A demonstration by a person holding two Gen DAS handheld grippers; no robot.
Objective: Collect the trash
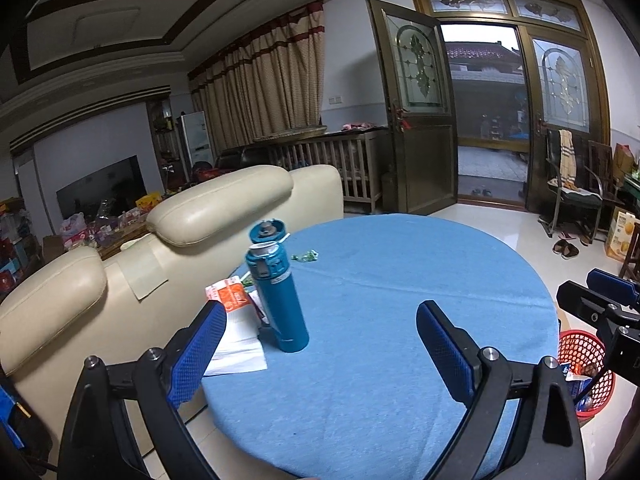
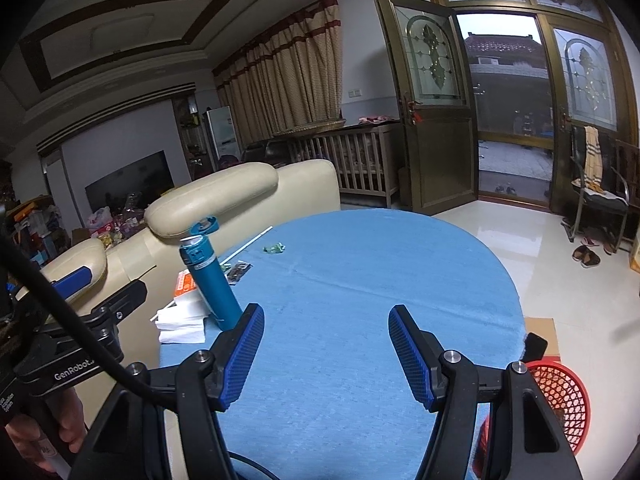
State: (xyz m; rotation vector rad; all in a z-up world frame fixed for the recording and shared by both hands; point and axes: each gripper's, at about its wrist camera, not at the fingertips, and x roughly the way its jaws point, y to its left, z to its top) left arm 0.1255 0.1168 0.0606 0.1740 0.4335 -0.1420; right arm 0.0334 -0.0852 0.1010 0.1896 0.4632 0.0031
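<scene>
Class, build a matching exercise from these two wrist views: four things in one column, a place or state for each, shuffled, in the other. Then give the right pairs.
Things
1. teal bottle
2. red basket
3. green wrapper
4. white papers

Places or states
A. on the floor beside the table
B. standing upright, lid flipped open
C. lying flat at the table's sofa-side edge
D. small and crumpled, beyond the bottle on the blue cloth

Pairs: 1-B, 2-A, 3-D, 4-C

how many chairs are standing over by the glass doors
2: a dark chair draped with a striped towel, right of the doorway, and a wooden chair just right of it. More may be hidden beyond the frame edge.
</scene>
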